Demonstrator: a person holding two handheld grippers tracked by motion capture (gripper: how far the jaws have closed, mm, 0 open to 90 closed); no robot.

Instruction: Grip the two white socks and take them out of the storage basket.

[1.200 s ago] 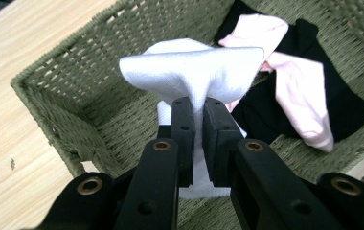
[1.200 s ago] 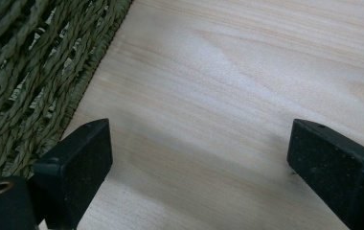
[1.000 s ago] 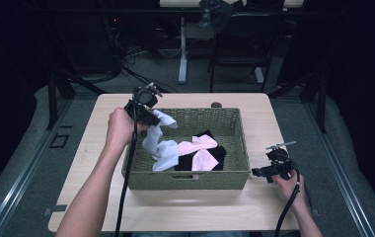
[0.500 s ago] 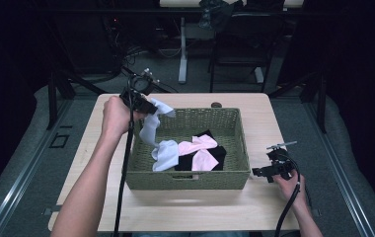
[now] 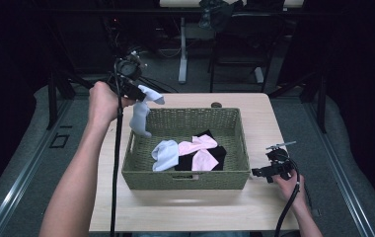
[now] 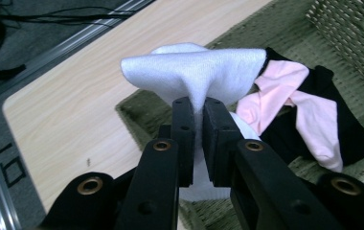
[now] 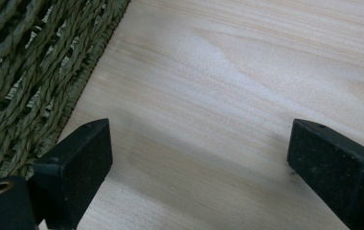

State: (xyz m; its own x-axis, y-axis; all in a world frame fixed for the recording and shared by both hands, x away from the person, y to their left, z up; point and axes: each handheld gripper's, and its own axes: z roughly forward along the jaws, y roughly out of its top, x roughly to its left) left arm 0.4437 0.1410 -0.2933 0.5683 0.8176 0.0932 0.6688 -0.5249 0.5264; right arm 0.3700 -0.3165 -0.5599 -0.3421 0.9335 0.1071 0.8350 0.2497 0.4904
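The left hand-held gripper (image 6: 197, 129) is clamped on a white sock (image 5: 140, 112), which dangles above the basket's (image 5: 185, 178) left rim. One white, two pink and a black one (partly covered) remain inside. The right hand-held gripper (image 7: 197, 158) rests wide open on the surface (image 5: 185, 212).

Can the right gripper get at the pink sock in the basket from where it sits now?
Probably yes. The right gripper rests open and empty on the table beside the basket, and the pink sock lies on top, uncovered; it only has to lift over the wall.
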